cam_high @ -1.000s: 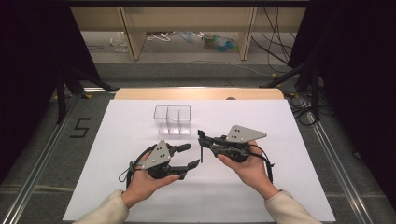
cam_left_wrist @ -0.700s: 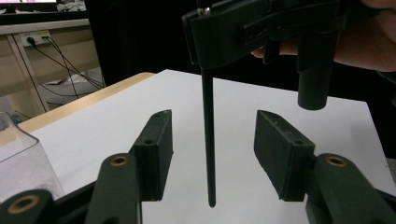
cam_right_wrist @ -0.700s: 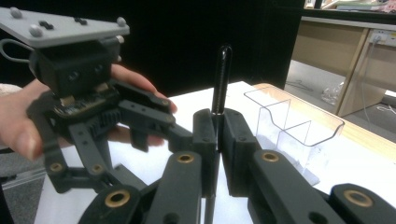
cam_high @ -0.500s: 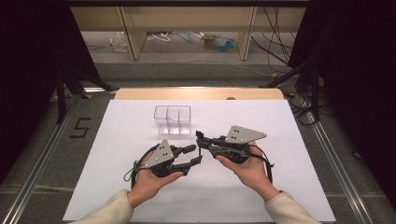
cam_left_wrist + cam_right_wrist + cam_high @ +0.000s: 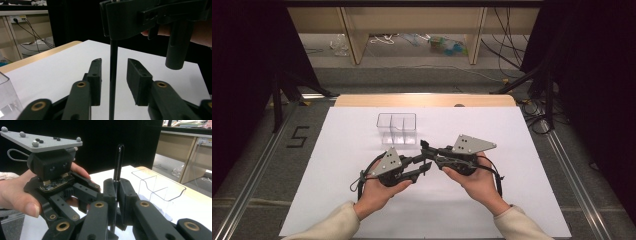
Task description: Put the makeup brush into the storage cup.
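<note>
A thin black rod (image 5: 118,157) stands upright with my right gripper (image 5: 117,181) shut on it. In the high view the right gripper (image 5: 426,149) points left at mid-table, facing the left gripper (image 5: 426,164). In the left gripper view the rod (image 5: 113,82) runs vertically between the two jaws of my left gripper (image 5: 113,62), which stand open and apart from it on both sides. The right gripper's body (image 5: 150,17) hangs above them. A clear compartmented box (image 5: 397,128) sits just beyond both grippers on the white sheet (image 5: 337,150).
The clear box (image 5: 160,185) stands to the right in the right gripper view, and its corner (image 5: 5,100) shows at the left in the left gripper view. A wooden table edge (image 5: 422,100) borders the sheet's far side. Shelving and floor cables (image 5: 512,55) lie beyond.
The left gripper has edged right towards the right gripper, and its jaws have narrowed a little around the rod. The right hand has stayed put.
</note>
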A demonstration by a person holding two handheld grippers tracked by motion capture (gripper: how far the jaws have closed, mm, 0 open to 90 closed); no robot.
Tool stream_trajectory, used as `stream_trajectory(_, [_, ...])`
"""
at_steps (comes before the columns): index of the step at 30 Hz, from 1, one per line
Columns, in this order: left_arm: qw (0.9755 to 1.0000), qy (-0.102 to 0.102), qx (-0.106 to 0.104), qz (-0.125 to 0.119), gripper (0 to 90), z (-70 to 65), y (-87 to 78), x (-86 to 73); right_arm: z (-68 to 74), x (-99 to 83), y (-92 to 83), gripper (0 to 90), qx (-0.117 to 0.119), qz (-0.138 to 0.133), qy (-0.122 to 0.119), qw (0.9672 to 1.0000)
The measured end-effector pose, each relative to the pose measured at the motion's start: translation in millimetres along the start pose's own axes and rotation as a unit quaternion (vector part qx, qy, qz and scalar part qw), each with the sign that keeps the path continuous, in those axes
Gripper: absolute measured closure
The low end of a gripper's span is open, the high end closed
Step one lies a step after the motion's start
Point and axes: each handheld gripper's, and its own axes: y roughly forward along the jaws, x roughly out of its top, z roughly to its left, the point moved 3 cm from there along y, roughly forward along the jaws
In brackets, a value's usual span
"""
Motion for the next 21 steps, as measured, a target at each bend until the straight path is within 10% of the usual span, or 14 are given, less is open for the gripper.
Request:
stream_trajectory(17, [1.0,-0.002,0.004,-0.001,84.9,3.0,-1.0,2.3,1.3,-1.9,2.2,84.8,0.004,-0.001,0.008,1.0])
stream_trajectory(21, [1.0,-0.004,0.009,-0.001,85.0,6.0,-2.8,3.1,1.1,-1.1,0.7,68.6,-0.004,-0.006,0.007,0.9999])
